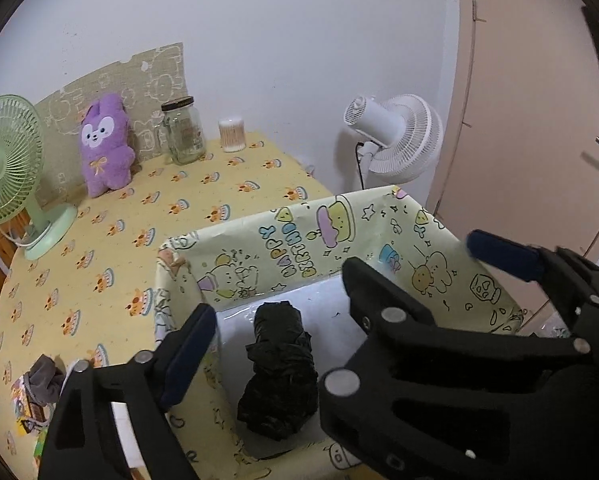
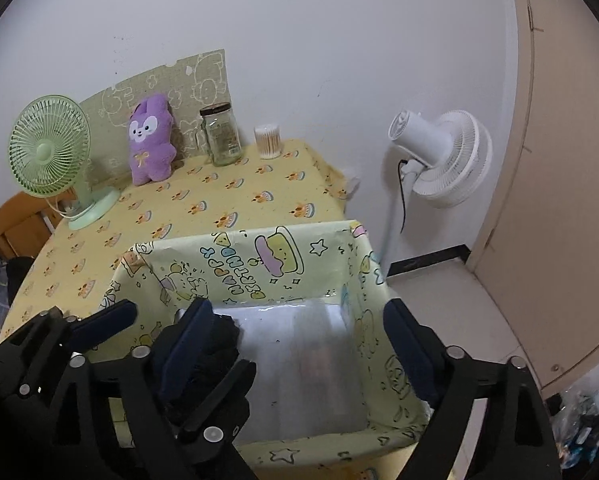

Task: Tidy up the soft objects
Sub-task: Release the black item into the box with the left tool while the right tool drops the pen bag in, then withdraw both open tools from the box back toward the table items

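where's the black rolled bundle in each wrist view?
Left wrist: black bundle lies lower centre on the box floor, between the open left tongs.
Right wrist: mostly hidden behind tong fingers, a sliver shows lower left.
Shared landmark: purple plush.

Box is sitting at the near right corner of the table, w/ a rolled bundle lying on its floor, left of centre. Both grippers are hovering over the box: left gripper w/ the bundle btwn its fingers, not touching; right gripper over the bare right part. Along the table's back edge, left to right: desk fan, plush bunny, glass jar, cotton swab tub. Wall panel is leaning behind bunny & jar. Standing fan is sitting off the table's right, near the door.
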Demonstrator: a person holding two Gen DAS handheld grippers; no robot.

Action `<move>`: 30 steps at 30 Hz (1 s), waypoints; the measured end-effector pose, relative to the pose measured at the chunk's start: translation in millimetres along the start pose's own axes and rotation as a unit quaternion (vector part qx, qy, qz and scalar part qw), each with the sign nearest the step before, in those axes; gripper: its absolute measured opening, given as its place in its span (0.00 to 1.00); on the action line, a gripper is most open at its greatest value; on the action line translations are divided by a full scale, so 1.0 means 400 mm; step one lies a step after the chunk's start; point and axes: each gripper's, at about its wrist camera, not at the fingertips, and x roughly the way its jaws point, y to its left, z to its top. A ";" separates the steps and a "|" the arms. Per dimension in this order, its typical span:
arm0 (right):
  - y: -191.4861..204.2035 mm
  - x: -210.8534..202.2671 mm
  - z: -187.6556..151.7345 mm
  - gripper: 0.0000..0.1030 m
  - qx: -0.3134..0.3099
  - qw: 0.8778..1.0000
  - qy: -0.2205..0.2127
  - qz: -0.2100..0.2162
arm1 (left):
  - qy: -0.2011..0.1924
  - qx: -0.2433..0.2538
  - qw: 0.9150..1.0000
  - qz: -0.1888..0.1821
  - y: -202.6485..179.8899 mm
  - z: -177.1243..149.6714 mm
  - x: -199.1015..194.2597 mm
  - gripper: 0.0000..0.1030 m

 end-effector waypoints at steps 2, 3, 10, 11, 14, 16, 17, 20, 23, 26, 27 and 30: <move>0.004 -0.014 0.003 0.95 -0.003 1.000 -0.005 -0.011 | -0.003 0.001 1.000 0.004 0.002 0.000 -0.012 0.94; 0.006 -0.025 0.004 0.95 -0.005 1.000 -0.010 -0.014 | -0.007 0.001 1.000 0.006 0.003 0.000 -0.022 0.95; 0.023 -0.099 0.014 1.00 -0.001 0.999 -0.033 -0.011 | -0.038 -0.002 0.999 0.024 0.013 0.004 -0.108 0.95; 0.027 -0.107 0.017 1.00 0.000 0.999 -0.035 -0.010 | -0.043 -0.004 0.999 0.024 0.016 0.005 -0.119 0.95; 0.042 -0.147 0.018 1.00 -0.001 0.999 -0.051 -0.009 | -0.056 -0.006 0.998 0.026 0.020 0.005 -0.157 0.95; 0.053 -0.177 0.018 1.00 -0.003 0.998 -0.062 -0.007 | -0.066 -0.007 0.997 0.030 0.022 0.003 -0.186 0.95; 0.056 -0.186 0.016 1.00 -0.003 0.998 -0.065 -0.006 | -0.071 -0.006 0.997 0.031 0.023 0.002 -0.198 0.95; 0.069 -0.224 0.016 1.00 -0.007 0.997 -0.077 -0.002 | -0.086 -0.006 0.996 0.036 0.024 -0.002 -0.237 0.95; 0.083 -0.255 0.018 1.00 -0.011 0.997 -0.083 -0.001 | -0.094 -0.010 0.995 0.035 0.032 -0.008 -0.268 0.95; 0.098 -0.284 0.019 1.00 -0.015 0.996 -0.094 -0.002 | -0.104 -0.012 0.994 0.036 0.038 -0.013 -0.296 0.95; 0.103 -0.296 0.019 1.00 -0.017 0.995 -0.099 -0.002 | -0.108 -0.013 0.993 0.038 0.041 -0.014 -0.307 0.95; 0.119 -0.328 0.019 1.00 -0.018 0.993 -0.114 -0.005 | -0.122 -0.013 0.992 0.040 0.049 -0.016 -0.339 0.95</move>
